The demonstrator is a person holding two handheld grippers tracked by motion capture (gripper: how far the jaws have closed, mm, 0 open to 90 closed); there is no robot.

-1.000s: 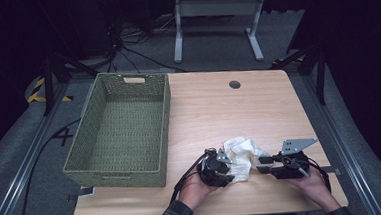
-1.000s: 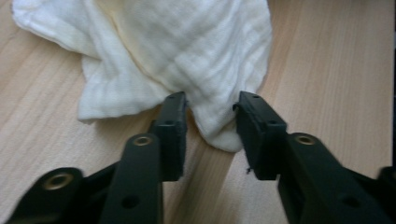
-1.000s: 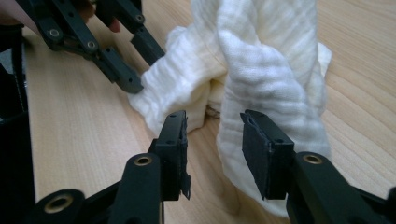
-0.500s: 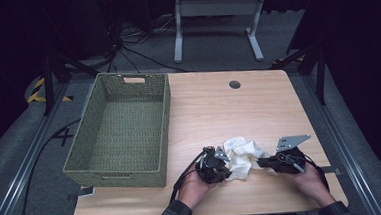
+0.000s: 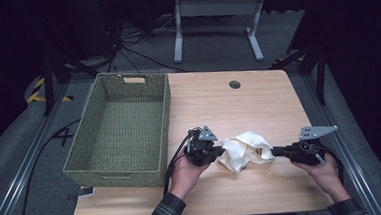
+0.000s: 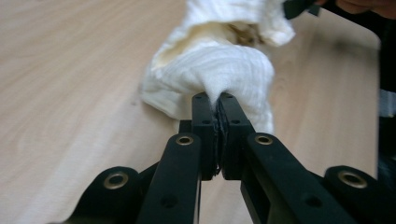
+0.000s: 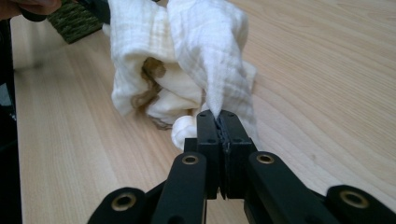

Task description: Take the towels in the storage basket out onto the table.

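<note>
A crumpled white cloth point(image 5: 245, 149) with brownish stains lies near the table's front edge, between my two grippers. My left gripper point(image 5: 220, 151) is shut on the cloth's left end, and the left gripper view shows the fabric point(image 6: 219, 70) pinched between the closed jaws point(image 6: 217, 100). My right gripper point(image 5: 274, 152) is shut on the cloth's right end. In the right gripper view a peak of cloth point(image 7: 205, 51) rises out of its closed jaws point(image 7: 221, 119). The cloth hangs bunched between the two holds, partly lifted off the wood.
A green woven basket point(image 5: 83, 149) stands empty at the table's left side, close to my left hand. A round dark cable hole point(image 5: 234, 84) sits near the far edge. The table's front edge runs just below both hands.
Both grippers have drawn apart, the right one moving further right, and the cloth is stretched wider between them.
</note>
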